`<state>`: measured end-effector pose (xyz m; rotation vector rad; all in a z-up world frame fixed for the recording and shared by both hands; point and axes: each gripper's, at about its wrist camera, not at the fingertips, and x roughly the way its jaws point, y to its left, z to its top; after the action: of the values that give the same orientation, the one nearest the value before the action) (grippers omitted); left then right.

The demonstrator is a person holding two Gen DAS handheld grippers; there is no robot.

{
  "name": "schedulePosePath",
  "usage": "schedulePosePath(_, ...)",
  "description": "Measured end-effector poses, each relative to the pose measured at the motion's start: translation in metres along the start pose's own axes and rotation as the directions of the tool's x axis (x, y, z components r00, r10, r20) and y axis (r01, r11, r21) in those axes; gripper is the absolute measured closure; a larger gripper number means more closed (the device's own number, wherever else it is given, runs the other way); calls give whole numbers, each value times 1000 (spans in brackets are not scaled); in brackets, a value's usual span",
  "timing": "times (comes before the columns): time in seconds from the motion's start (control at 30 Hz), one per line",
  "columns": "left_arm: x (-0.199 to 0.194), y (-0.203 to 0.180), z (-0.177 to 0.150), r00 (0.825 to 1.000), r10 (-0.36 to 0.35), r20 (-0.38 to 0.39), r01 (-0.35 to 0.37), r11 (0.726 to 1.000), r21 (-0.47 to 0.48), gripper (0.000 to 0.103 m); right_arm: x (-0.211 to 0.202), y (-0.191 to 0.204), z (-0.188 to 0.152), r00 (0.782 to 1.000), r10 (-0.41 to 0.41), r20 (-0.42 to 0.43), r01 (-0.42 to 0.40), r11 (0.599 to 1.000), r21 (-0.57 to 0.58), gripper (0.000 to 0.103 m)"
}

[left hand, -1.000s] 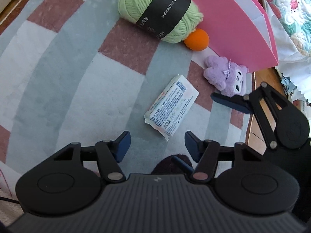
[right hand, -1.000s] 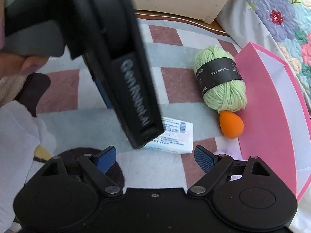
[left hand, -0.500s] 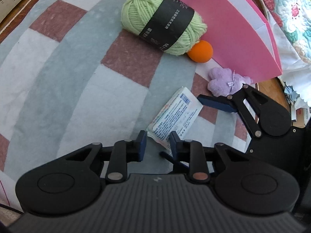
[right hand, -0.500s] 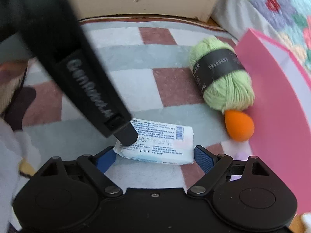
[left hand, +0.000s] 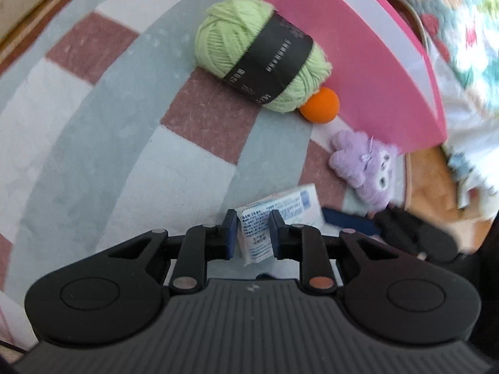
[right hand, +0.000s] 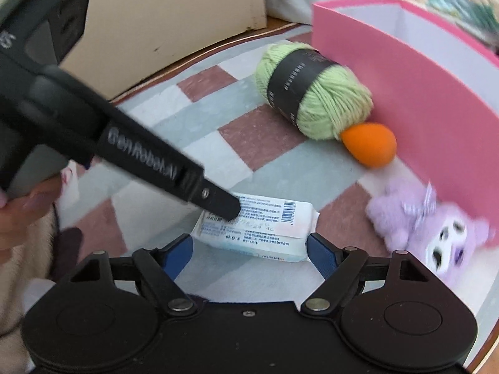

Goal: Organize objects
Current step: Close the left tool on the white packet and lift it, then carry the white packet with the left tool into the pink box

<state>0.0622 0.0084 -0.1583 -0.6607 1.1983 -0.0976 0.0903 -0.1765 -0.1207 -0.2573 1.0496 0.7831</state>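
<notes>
**A:** Left claw (left hand: 252, 233)?

**B:** Clenched on the near end of the white packet (left hand: 280, 207), with a blue pad (left hand: 230, 233) pressing from either side.

**A:** And the packet's place?

**B:** Low in the left wrist view, over the checked rug (left hand: 124, 155), far end toward the purple plush toy (left hand: 365, 162). Lifted or resting, impossible to say. In the right wrist view, lying crosswise with the barcode up and the left claw's black fingertip on top of it.

**A:** Right claw (right hand: 249, 244)?

**B:** Released, though just now closing in a little. Packet between its blue pads, one pad just beside each end, no press to be seen.

**A:** Elsewhere on the rug?

**B:** Green yarn ball (left hand: 262, 59) with a black band, close against the pink box (left hand: 358, 62). Orange sponge (left hand: 321, 106) tucked between the yarn and the box wall. Plush toy just beside the box's near corner, apart from the packet.

**A:** Inside the box?

**B:** Hard to tell; only white inner walls in sight.

**A:** Any sign of the person?

**B:** Only fingers (right hand: 18, 205) around the left handle, at the left edge of the right wrist view.
</notes>
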Motion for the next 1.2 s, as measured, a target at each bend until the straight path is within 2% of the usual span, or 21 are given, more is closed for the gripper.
schedulePosePath(0.07, -2, 6, 6, 999, -38, -11, 38, 999, -24, 83, -3, -3, -6, 1000, 19, 12, -20, 999, 44, 18)
schedulePosePath(0.17, -2, 2, 4, 1000, -21, -15, 21, 1000, 4, 83, -6, -6, -12, 999, 16, 36, -19, 996, 89, 21)
schedulePosePath(0.23, 0, -2, 1, 1000, 6, -27, -5, 1000, 30, 83, -4, -8, -14, 999, 1, 45, -6, 993, 114, 32)
schedulePosePath(0.33, 3, -4, -4, 999, 25, -32, -24, 998, 53, 83, 0, -10, -15, 998, -49, 38, 44, 992, 118, 39)
schedulePosePath(0.6, 0, -3, -9, 998, 47, -33, -45, 997, 65, 79, 0, -12, -18, 998, -36, 49, 32, 996, 78, 43)
schedulePosePath(0.67, 1, -5, -10, 998, 36, -49, -32, 996, 80, 79, 2, -9, -16, 998, -40, 48, 37, 997, 64, 43)
schedulePosePath(0.77, 2, -12, -14, 998, 47, -33, -42, 992, 118, 75, 1, -7, -16, 998, -46, 47, 43, 998, 51, 44)
schedulePosePath(0.9, 4, -19, -17, 997, 81, -3, -79, 981, 174, 75, 2, -7, -18, 998, -41, 53, 38, 997, 70, 44)
schedulePosePath(1.2, 2, -19, -17, 998, 67, -12, -64, 984, 168, 77, -2, -3, -19, 997, -59, 49, 57, 997, 56, 43)
